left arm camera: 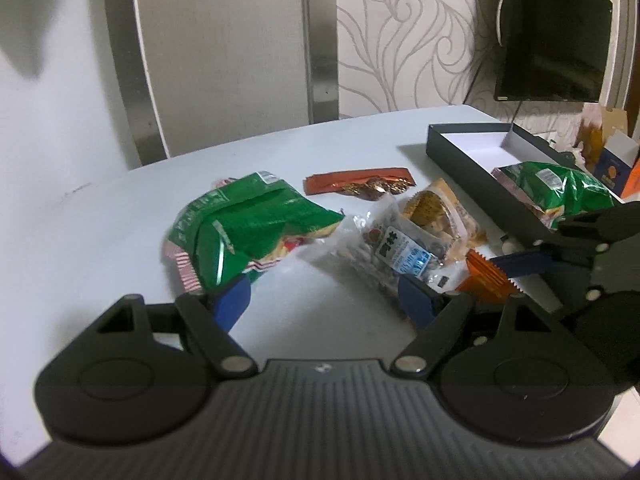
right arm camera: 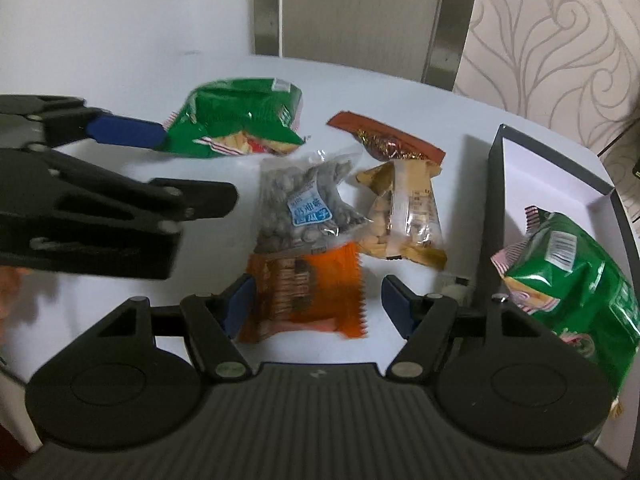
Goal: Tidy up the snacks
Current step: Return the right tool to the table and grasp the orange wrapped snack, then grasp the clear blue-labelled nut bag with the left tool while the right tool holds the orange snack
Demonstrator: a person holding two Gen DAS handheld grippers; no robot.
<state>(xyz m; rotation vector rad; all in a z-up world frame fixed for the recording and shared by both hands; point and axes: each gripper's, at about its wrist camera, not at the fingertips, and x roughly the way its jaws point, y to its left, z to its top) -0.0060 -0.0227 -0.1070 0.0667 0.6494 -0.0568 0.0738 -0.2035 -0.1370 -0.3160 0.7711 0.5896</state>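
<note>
Five packets loose mid-frame on desk, one green bag boxed at right. Left tool spread, crowding green bag; right tool spread around orange packet. Risk: tools colliding, slippery film escaping.

Bare table lies ahead-left of the right gripper, whose jaws stand apart. An orange packet fills its gap (nut bag just beyond); a box wall blocks its right.
</note>
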